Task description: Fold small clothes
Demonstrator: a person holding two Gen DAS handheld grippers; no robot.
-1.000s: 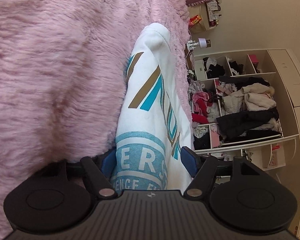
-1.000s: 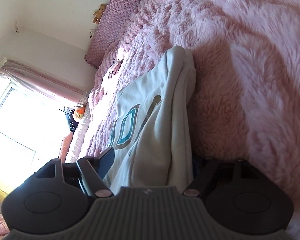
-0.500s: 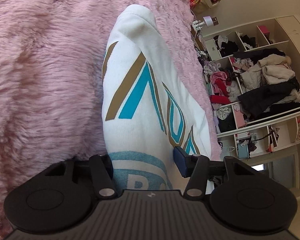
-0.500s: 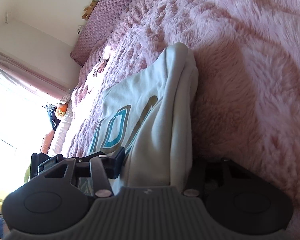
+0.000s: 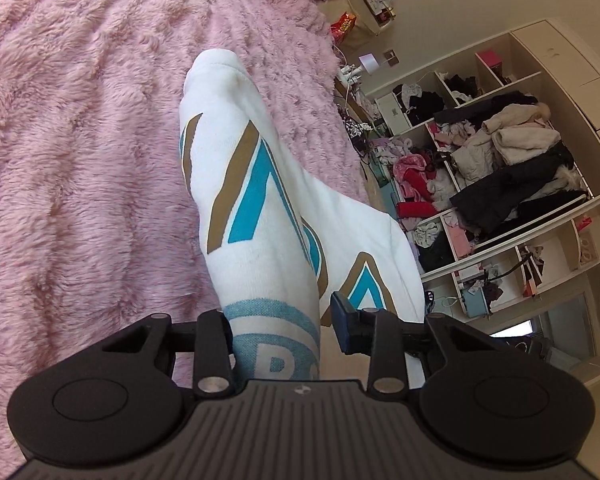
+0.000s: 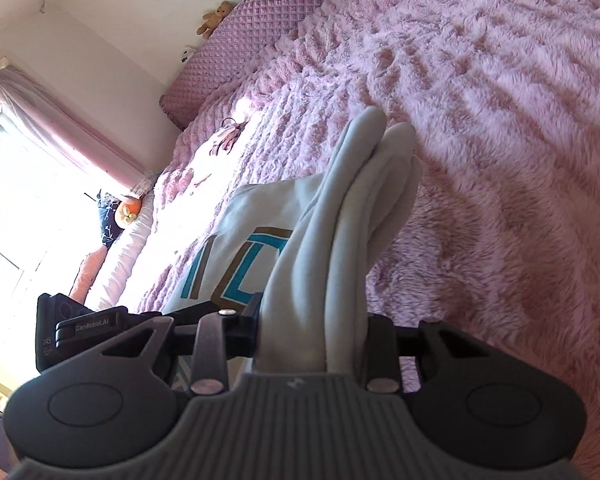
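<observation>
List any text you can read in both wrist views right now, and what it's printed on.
"GenRobot.AI": on the black device at the left edge of the right wrist view.
"DAS": small, on the same device's side; barely legible.
"R": only a partial letter shows inside the blue ring print on the white sweatshirt.
Red snack bag on the shelf: printing too small to read.

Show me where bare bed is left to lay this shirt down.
Pink blanket lies bare to the right of the shirt, and between shirt and pillow. Crowded: the sunlit window-side edge, with a small garment and toys.
</observation>
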